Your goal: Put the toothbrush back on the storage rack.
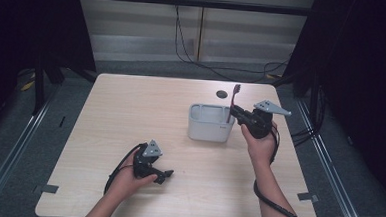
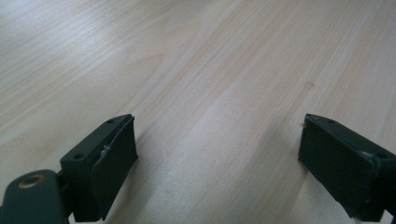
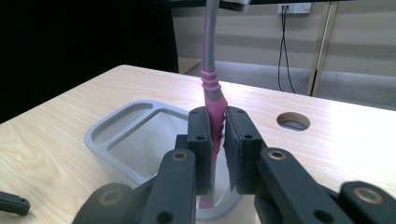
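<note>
Right gripper (image 3: 216,140) pinches a pink toothbrush (image 3: 211,84) mid-handle; long axis near upright, head at 12 o'clock, lower end inside the grey holder (image 1: 209,122), at its right end. Release likely comes next. Left gripper (image 2: 217,154), jaws spread and empty, rests low over the table (image 1: 146,106) at 7 o'clock from the holder, well apart.

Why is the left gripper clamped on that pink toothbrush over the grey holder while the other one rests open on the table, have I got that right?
Nearly: the sides are swapped. The right gripper clamps the pink toothbrush over the grey holder, as the right gripper view shows. The left gripper rests open on the table.
</note>
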A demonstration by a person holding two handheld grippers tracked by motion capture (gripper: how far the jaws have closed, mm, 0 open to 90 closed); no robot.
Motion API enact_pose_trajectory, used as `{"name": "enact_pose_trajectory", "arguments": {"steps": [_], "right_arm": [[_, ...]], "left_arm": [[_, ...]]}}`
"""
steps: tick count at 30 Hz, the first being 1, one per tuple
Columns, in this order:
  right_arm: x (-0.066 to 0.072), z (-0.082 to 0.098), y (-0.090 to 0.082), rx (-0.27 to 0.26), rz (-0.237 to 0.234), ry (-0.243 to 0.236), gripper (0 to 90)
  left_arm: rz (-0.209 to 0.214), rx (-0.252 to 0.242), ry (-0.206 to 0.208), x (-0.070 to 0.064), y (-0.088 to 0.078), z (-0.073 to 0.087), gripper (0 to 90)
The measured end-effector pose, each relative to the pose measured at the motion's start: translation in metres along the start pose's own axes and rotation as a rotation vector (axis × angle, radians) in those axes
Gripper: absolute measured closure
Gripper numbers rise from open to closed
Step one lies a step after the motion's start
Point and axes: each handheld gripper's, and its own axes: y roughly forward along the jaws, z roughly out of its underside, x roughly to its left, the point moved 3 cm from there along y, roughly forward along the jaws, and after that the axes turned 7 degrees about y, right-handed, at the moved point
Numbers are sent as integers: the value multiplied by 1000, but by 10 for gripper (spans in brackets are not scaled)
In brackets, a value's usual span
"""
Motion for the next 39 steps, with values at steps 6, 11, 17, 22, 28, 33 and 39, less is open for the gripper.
{"name": "enact_pose_trajectory", "arguments": {"steps": [6,11,17,22,28,33,39], "right_arm": [[1,3,0,6,-1,0,813],[0,6,0,13,0,-9,813],[1,9,0,27,-1,-8,812],[0,13,0,39,4,-13,812],[0,15,0,43,5,-15,813],[1,14,-1,40,5,-16,812],[2,14,-2,49,-2,-26,811]], "left_arm": [[-2,0,1,0,0,0,109],[-1,1,0,0,0,0,109],[-1,1,1,0,0,0,109],[-1,1,0,0,0,0,109],[-1,1,1,0,0,0,109],[-2,1,1,0,0,0,109],[-1,1,0,0,0,0,109]]}}
